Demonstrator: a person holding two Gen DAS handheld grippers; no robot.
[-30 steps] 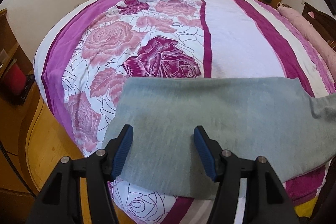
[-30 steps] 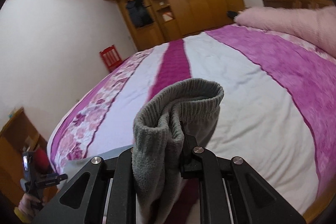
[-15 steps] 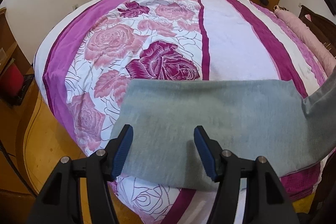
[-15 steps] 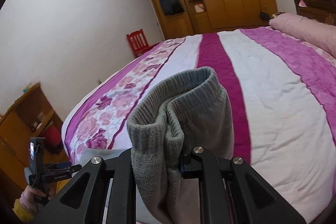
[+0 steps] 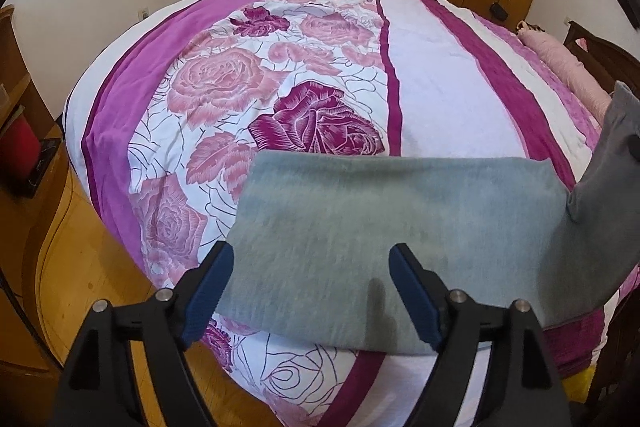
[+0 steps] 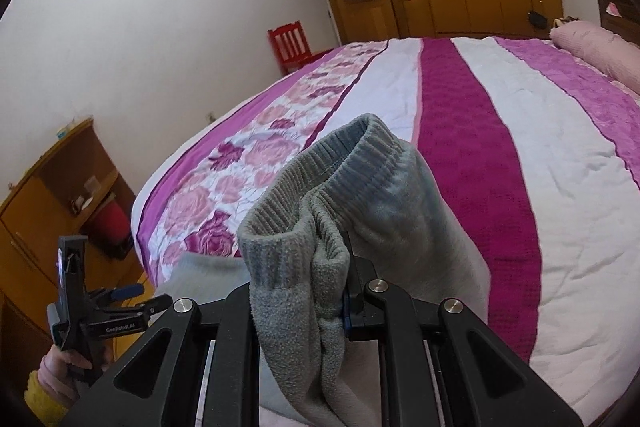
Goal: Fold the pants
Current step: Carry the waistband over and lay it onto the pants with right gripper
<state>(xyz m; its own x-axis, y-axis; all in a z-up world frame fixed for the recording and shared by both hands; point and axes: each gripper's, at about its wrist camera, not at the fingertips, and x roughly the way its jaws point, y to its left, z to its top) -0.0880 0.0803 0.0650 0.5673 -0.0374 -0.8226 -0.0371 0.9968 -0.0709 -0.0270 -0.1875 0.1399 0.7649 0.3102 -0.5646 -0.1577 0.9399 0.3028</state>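
A bed is wearing a striped, rose-printed purple-and-white cover; grey pants are lying flat near its front edge, a pink pillow is resting far right.

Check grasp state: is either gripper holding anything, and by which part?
The right gripper is shut on the grey pants at the bunched ribbed waistband. The left gripper is open, holding nothing.

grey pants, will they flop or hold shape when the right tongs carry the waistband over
The grey pants will probably flop: the waistband already bunches and droops in the right tongs. The fleecy fabric likely grips rather than slips. The flat part on the bedspread may drag, since the left tongs stand open.
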